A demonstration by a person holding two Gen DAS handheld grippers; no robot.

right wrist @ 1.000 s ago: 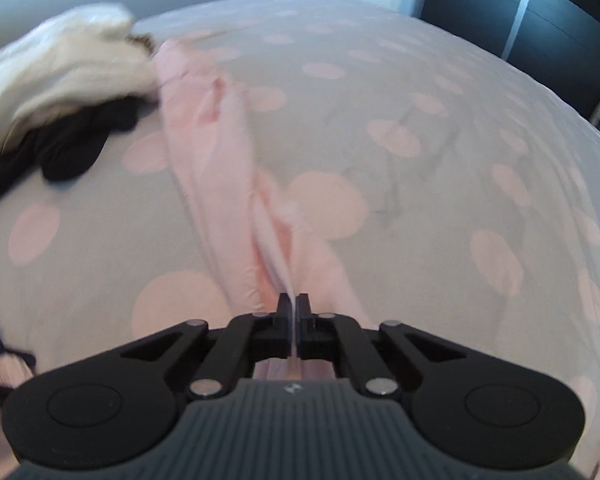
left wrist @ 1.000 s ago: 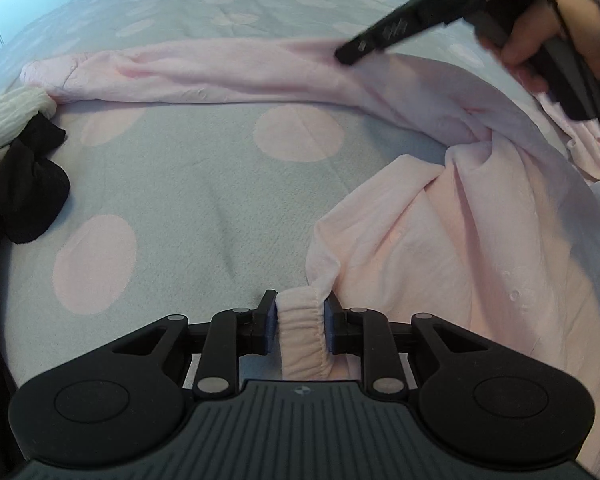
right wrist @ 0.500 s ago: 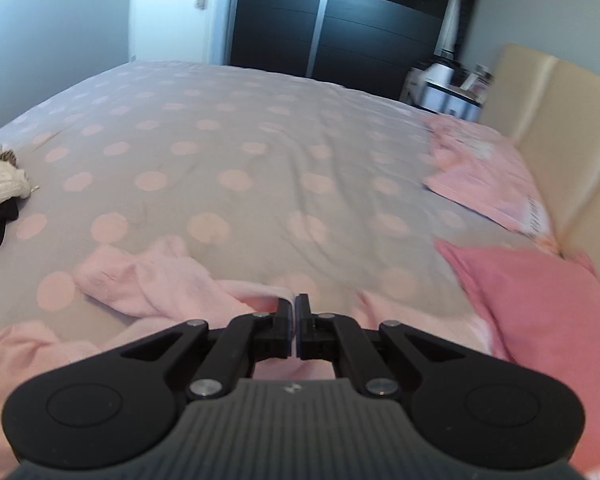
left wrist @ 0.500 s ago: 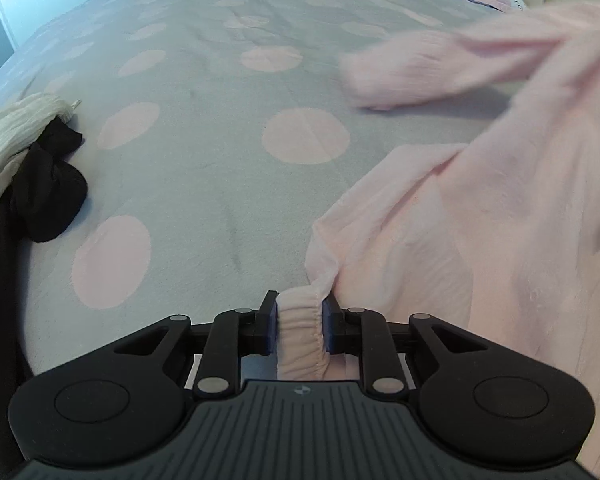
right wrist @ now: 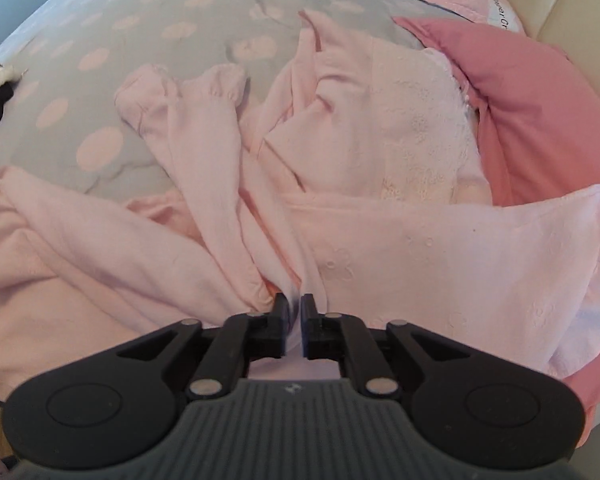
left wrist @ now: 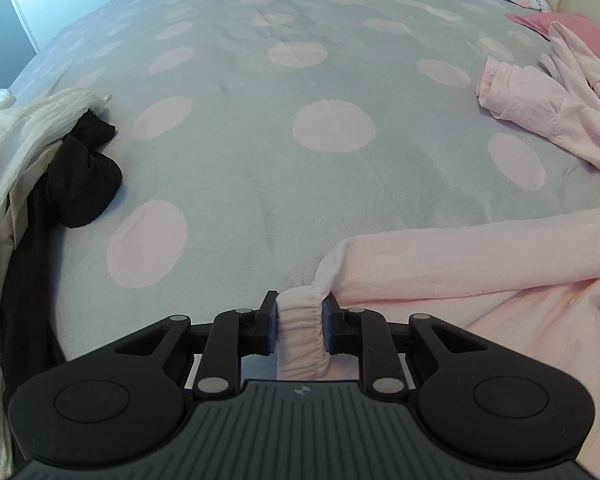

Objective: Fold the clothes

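Spotted grey bedspread [left wrist: 260, 168] carried a soft, limp pink garment [right wrist: 340, 160]. Left gripper [left wrist: 300, 322] was clamped on its elastic cuff [left wrist: 302, 332]; right gripper [right wrist: 294, 320] was opening, with no cloth visibly pinched. Seams and cuffs likely offered the firmest holds.

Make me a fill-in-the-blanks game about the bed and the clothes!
1. The left tongs pinch the gathered cuff of a pale ____ garment.
2. The grey bedspread is covered in pink ____.
3. Beside the cream cloth lies a bundled ____ garment.
4. The right tongs are ____ over the pink clothes.

Answers: pink; dots; black; opening
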